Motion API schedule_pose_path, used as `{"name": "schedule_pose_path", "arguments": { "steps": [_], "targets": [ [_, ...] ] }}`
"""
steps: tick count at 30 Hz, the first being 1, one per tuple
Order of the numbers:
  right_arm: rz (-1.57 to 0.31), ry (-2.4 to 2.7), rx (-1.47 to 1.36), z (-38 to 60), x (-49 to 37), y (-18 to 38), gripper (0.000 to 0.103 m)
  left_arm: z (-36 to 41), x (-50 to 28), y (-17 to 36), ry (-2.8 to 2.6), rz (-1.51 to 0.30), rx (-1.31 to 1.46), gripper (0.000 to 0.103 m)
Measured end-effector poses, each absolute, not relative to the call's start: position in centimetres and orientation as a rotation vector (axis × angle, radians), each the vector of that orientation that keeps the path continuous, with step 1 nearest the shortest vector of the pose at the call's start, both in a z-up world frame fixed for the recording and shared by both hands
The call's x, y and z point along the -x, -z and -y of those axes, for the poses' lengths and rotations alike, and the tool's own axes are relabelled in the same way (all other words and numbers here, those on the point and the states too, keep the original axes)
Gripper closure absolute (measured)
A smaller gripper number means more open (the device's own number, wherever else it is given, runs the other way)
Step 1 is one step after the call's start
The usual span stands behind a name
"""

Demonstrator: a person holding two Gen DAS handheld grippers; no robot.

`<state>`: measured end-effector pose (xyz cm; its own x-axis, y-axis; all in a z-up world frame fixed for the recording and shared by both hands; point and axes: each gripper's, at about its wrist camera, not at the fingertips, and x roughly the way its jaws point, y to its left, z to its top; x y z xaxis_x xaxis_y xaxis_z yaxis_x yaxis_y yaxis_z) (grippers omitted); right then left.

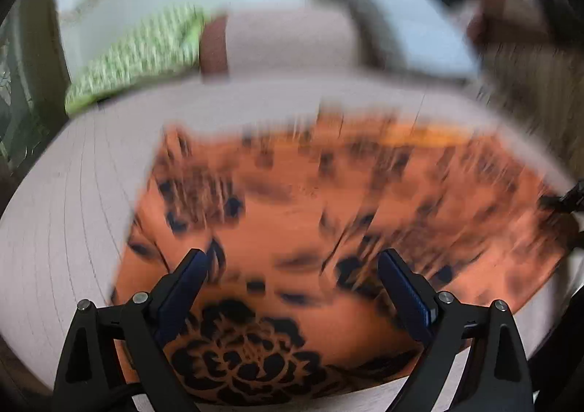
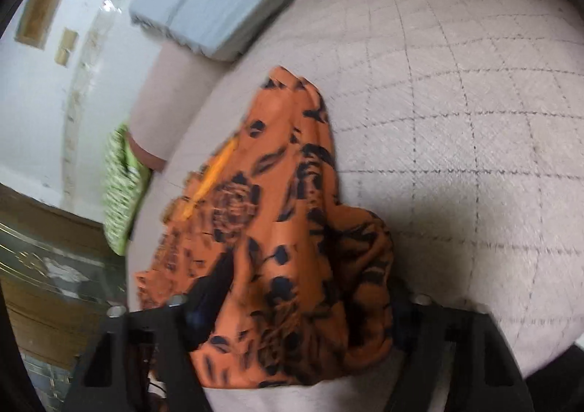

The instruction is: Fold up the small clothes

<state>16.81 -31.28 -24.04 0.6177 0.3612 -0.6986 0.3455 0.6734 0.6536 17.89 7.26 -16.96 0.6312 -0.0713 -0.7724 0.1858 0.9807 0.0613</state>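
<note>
While the left gripper [image 1: 292, 262] hovers spread, the right gripper [image 2: 303, 306] pinches the orange garment [image 2: 288, 215].

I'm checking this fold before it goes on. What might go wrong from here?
The left gripper is open above the orange cloth, so that side may slip. The right gripper has a thick bunch of cloth between its fingers, which could crease the fold. Heavy blur hides the cloth's edges.
</note>
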Motion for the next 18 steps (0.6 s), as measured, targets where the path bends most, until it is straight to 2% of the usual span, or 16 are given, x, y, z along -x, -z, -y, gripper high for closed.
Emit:
{"name": "schedule_pose_path", "arguments": {
  "steps": [1,3,5,6,7,9,10,12,14,16,18],
  "targets": [
    [-0.934,-0.022,-0.895,31.6,-16.8,23.9,0.078,-7.4,-17.8,17.3,0.144,-0.872,-0.133,0.006],
    [-0.921,-0.033,-0.862,31.3,-16.6,22.7,0.082,-7.5,-17.0,15.3,0.15,-0.824,-0.105,0.013],
    [-0.921,-0.027,-0.82,30.8,-16.8,22.1,0.082,-7.6,-15.5,13.1,0.222,-0.694,-0.054,0.011],
    [-0.931,-0.016,-0.814,30.7,-17.1,22.4,0.079,-7.3,-15.3,12.9,0.222,-0.666,-0.053,0.01],
    [-0.94,-0.005,-0.821,30.7,-17.3,23.0,0.076,-6.6,-15.9,13.7,0.236,-0.718,-0.069,0.007],
    [-0.933,-0.013,-0.859,30.8,-17.3,24.0,0.068,-5.2,-17.9,17.7,0.242,-0.93,-0.129,0.007],
    [-0.926,-0.011,-0.863,30.8,-17.3,24.1,0.068,-4.7,-17.3,17.7,0.228,-0.867,-0.179,0.006],
    [-0.934,-0.008,-0.846,30.4,-17.3,23.7,0.069,-3.8,-16.4,16.6,0.24,-0.852,-0.233,0.009],
    [-0.932,-0.018,-0.791,29.7,-17.4,22.5,0.078,-4.2,-15.3,15.1,0.277,-0.769,-0.193,0.013],
    [-0.929,-0.026,-0.755,29.2,-17.5,21.6,0.079,-4.9,-14.2,13.3,0.251,-0.658,-0.19,0.013],
    [-0.964,0.01,-0.774,29.6,-17.8,22.3,0.076,-5.6,-14.6,13.5,0.222,-0.677,-0.164,0.012]
  ]
}}
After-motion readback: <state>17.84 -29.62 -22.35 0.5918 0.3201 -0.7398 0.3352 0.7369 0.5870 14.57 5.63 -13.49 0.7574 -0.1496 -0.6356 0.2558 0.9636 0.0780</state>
